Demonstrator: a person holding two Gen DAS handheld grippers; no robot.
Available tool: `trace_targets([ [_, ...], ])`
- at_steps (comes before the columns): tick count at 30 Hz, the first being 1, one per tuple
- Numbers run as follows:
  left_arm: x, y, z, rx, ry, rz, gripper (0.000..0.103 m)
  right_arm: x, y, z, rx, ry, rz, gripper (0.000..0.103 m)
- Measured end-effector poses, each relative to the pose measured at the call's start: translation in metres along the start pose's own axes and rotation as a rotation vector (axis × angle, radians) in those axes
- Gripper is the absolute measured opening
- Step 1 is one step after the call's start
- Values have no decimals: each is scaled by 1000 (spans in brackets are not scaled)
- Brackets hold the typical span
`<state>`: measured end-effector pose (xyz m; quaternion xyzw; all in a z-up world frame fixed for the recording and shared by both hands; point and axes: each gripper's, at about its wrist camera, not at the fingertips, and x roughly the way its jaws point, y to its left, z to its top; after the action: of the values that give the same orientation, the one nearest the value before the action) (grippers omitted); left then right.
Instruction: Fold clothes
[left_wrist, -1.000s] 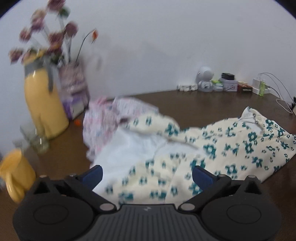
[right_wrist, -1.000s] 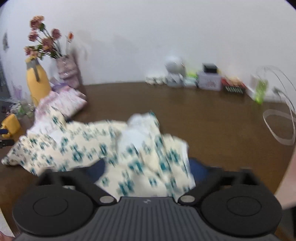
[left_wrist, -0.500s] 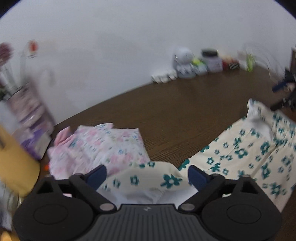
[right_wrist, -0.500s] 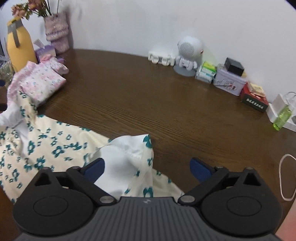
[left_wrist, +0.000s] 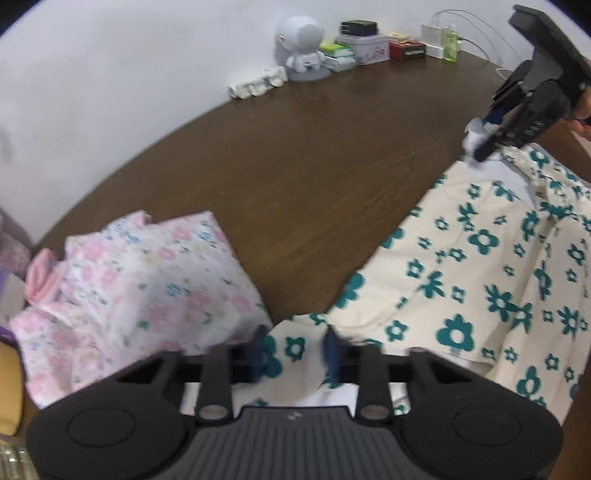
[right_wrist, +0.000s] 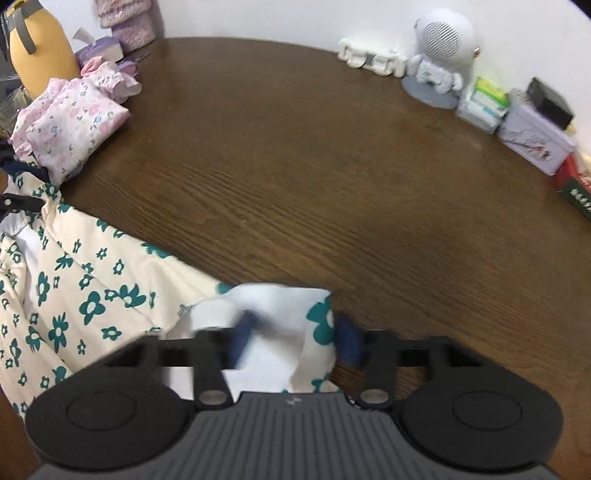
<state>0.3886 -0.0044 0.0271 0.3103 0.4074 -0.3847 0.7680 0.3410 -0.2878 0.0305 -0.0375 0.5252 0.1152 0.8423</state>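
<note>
A cream garment with teal flowers (left_wrist: 480, 277) lies spread on the brown table (left_wrist: 295, 166). My left gripper (left_wrist: 294, 349) is at its left far corner, jaws closing, with a bunch of the flowered cloth pinched between the blue pads. At the other far corner my right gripper (right_wrist: 293, 339) is also closing, with the white lining and flowered edge (right_wrist: 280, 306) caught between its pads. The left wrist view shows the right gripper (left_wrist: 480, 144) at the upper right, holding a white corner of the cloth. A folded pink floral garment (left_wrist: 140, 280) lies just left of my left gripper.
Along the wall stand a white robot-shaped speaker (left_wrist: 301, 48), a tin box (left_wrist: 369, 48), small cartons, a green bottle (left_wrist: 450, 46) and cables. A yellow vase (right_wrist: 37, 55) and a tissue pack (right_wrist: 99, 48) stand at the far left. Bare wood stretches beyond the garment.
Both grippers have swung over to the far corners of the cream garment and dropped toward it. Their jaws went from wide apart to narrow, each closing on the cloth.
</note>
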Motion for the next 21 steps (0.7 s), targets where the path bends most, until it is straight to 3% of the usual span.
trace_targets([
  [2,-3,-4,-2,5,-13,9,8,2,2,1,-9,2,8,5],
  [6,-26,-15,-8,14,-70,100,6,-21,11,-4,-58,-70,-15,4],
  [9,-67,-24,-26,36,-203,199,6,-62,33,-33,-156,-190,-60,4],
  [12,-109,-74,-69,120,-370,289,7,-106,59,-70,-270,-316,-110,4],
  [14,-123,-111,-105,154,-422,342,7,-122,82,-108,-363,-362,-160,4],
  [17,-118,-149,-150,107,-403,316,7,-120,106,-157,-433,-354,-185,4],
  [21,-97,-163,-173,17,-335,287,8,-101,114,-198,-426,-318,-188,4],
])
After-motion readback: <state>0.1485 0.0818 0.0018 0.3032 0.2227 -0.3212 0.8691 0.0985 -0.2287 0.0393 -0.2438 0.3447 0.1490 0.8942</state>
